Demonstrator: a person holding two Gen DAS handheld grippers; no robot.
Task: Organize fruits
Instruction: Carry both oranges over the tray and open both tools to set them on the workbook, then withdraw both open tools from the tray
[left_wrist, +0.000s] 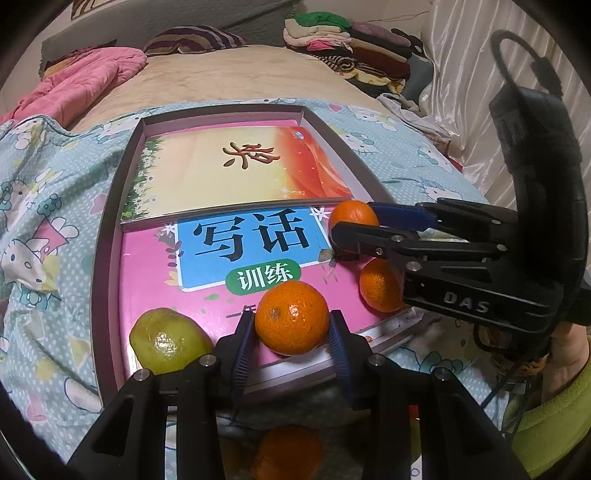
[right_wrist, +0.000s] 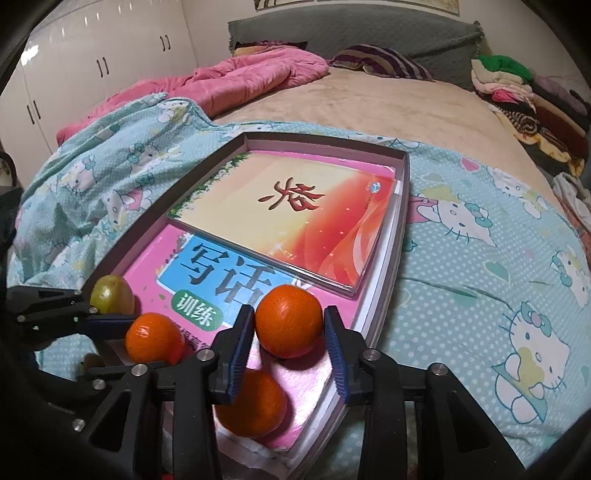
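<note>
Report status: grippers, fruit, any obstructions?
Left gripper shut on near round orange mandarin. Right gripper open around far round orange mandarin. Third mandarin, green fruit loose in grey tray. Nothing blocking.

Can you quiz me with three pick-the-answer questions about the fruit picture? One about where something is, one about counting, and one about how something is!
1. Where is the green fruit?
A. On the folded clothes
B. In the box, at the corner of the pink book
C. On the pink quilt

2. How many oranges are there?
A. One
B. Five
C. Three

3. How is the box right now?
A. Open on top, with no lid
B. Shut with a lid
C. Turned upside down

Answers:
1. B: the green fruit lies inside the box, at the edge of the pink book.
2. C: the right wrist view shows three oranges, one near the green fruit, one in the middle, and one closest to the camera.
3. A: you can look straight in and see both books and all the fruit.
</note>
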